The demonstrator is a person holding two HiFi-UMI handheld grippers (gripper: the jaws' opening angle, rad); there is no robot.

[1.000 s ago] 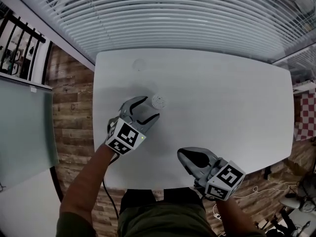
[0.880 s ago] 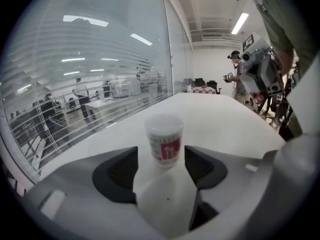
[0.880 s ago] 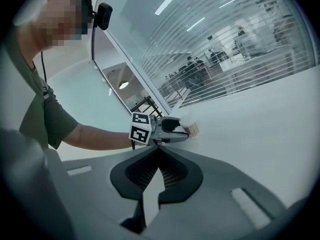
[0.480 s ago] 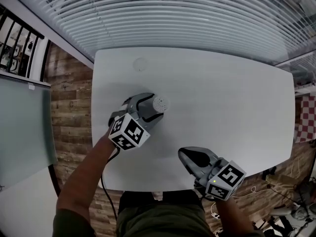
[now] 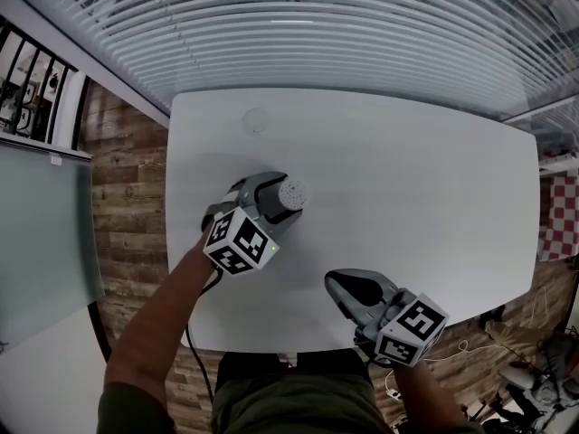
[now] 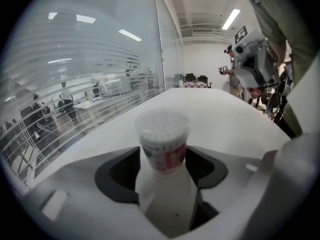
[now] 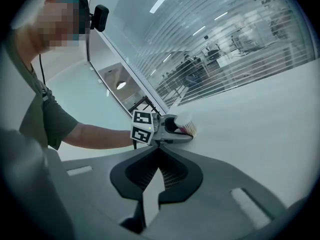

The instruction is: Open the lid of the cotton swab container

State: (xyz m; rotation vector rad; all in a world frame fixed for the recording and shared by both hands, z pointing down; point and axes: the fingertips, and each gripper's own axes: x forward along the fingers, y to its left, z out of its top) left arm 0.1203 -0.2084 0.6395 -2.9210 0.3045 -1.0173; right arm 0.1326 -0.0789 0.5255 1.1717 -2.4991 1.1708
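Observation:
The cotton swab container (image 5: pixel 292 192) is a small clear round tub packed with white swabs, with a red and white label and its lid on. It stands on the white table (image 5: pixel 407 170) left of centre. My left gripper (image 5: pixel 281 199) has a jaw on each side of it, and the dark pads press its sides (image 6: pixel 162 136). My right gripper (image 5: pixel 332 285) is shut with nothing in it, near the table's front edge. From the right gripper view the container (image 7: pixel 186 122) shows in the left gripper (image 7: pixel 175 130), beyond my own shut jaws (image 7: pixel 159 151).
A faint round disc (image 5: pixel 256 120) lies near the table's far left corner. Window blinds (image 5: pixel 344 25) run behind the far edge. Brick-pattern floor (image 5: pixel 127 206) and a glass panel (image 5: pixel 45 233) are at the left. People and chairs (image 6: pixel 240 64) are past the table's far end.
My left gripper moved forward to the container and its jaws closed round it; a second ago it stood open just short of it. The right gripper stayed put.

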